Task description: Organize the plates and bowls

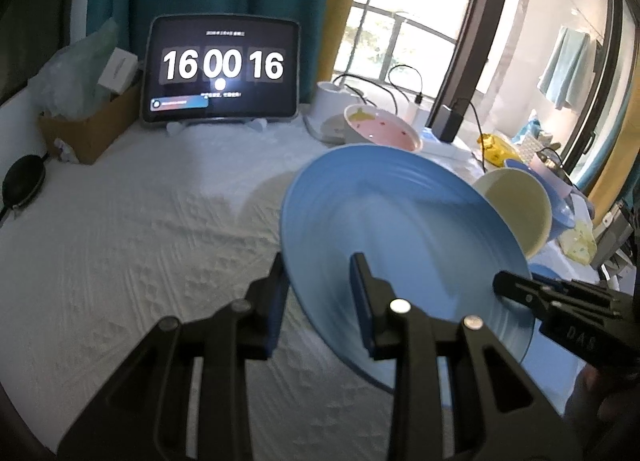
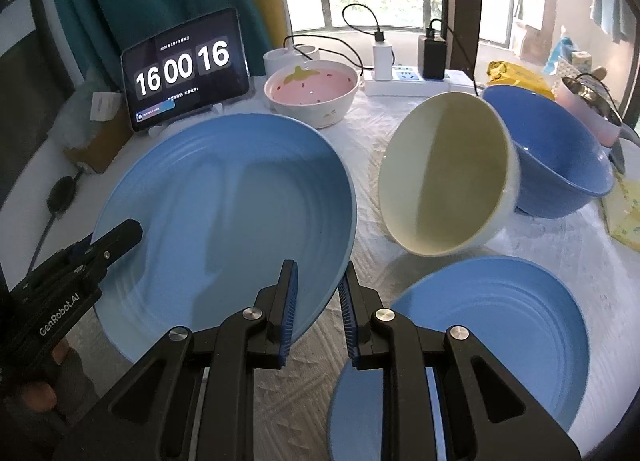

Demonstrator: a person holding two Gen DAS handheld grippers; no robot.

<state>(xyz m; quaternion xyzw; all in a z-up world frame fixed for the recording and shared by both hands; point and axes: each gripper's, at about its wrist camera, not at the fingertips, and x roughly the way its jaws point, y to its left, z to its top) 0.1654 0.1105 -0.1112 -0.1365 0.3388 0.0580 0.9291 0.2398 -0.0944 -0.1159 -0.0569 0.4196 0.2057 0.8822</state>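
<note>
A white textured cloth covers the bench [image 2: 360,133], with a tablet clock [image 2: 182,69] propped at the back near the window. My left hand-held gripper [image 1: 320,281] and my right hand-held gripper [image 2: 318,285] are both clenched on the rim of the big blue plate [image 2: 232,213], one at each side, holding it tilted above the cloth. Just right of it a cream bowl [image 2: 448,173] leans on its side against a blue bowl [image 2: 560,165]. A second blue plate [image 2: 500,321] lies flat nearer me. A pink strawberry bowl [image 2: 312,95] sits upright by the tablet clock.
</note>
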